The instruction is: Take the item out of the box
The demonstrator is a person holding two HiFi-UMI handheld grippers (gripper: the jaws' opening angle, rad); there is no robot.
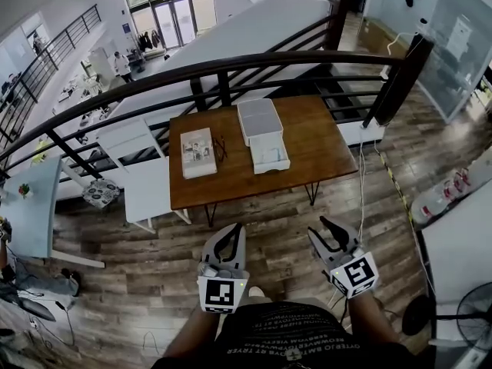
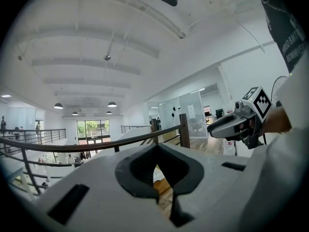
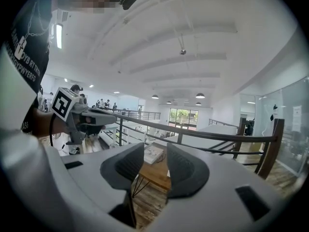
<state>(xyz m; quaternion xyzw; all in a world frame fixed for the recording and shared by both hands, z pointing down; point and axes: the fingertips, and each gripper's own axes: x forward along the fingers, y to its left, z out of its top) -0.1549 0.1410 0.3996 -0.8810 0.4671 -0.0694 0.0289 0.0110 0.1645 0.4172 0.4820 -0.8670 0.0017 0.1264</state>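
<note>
Nearest, the left gripper point(image 1: 233, 233) is held with its jaws brought together on nothing, and beside it the right gripper point(image 1: 328, 235) is held with its jaws partly apart, also empty. Both are kept well apart from the wooden table point(image 1: 323, 144), on whose middle the open white box point(image 1: 269, 154) is placed, its lid point(image 1: 258, 119) just behind it and a book point(image 1: 197, 152) to its left; the item inside is too small to be told

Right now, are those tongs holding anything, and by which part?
Nothing is held. The left tongs are shut on nothing; the right tongs stand apart, empty. The box lies on the table.
</note>
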